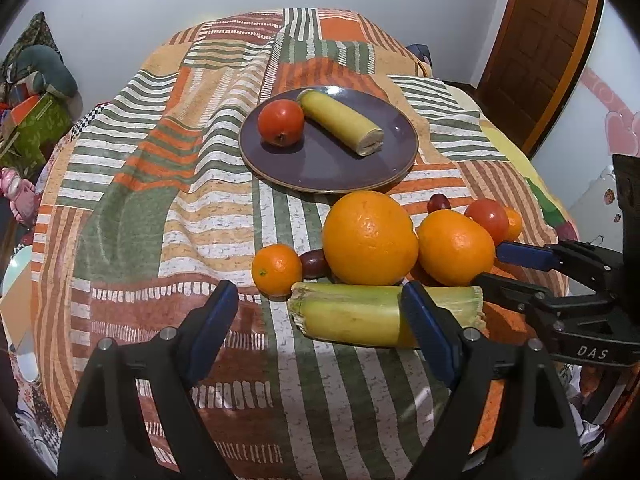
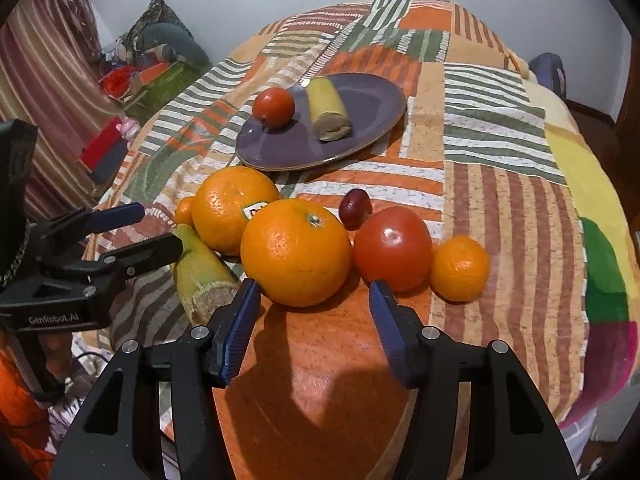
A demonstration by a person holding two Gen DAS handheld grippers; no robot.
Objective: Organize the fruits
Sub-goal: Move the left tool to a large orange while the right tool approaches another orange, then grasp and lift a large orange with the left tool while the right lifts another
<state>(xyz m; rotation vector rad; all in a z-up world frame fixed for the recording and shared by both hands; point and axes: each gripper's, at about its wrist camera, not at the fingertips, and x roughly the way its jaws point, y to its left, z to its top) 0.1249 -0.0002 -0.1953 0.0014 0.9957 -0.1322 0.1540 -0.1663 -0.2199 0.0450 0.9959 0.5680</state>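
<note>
Oranges (image 2: pixel 296 252) lie just ahead of the spread right claw (image 2: pixel 316 320); left claw (image 1: pixel 316 312) also spread.

At the right edge of your left wrist view, the body of the right gripper (image 1: pixel 486 268) carries raised letters you can read as "DAS", low on its black frame. At the left edge of your right wrist view, the left gripper (image 2: pixel 156 228) bears pale lettering along its black frame that reads "GenRobot.AI". In the same view, left of the middle of the frame, the far orange (image 2: pixel 230 208) wears a small white sticker with a green edge; you can see red print on it, but the near orange (image 2: pixel 296 252) hides part of it and the letters cannot be made out.
</note>
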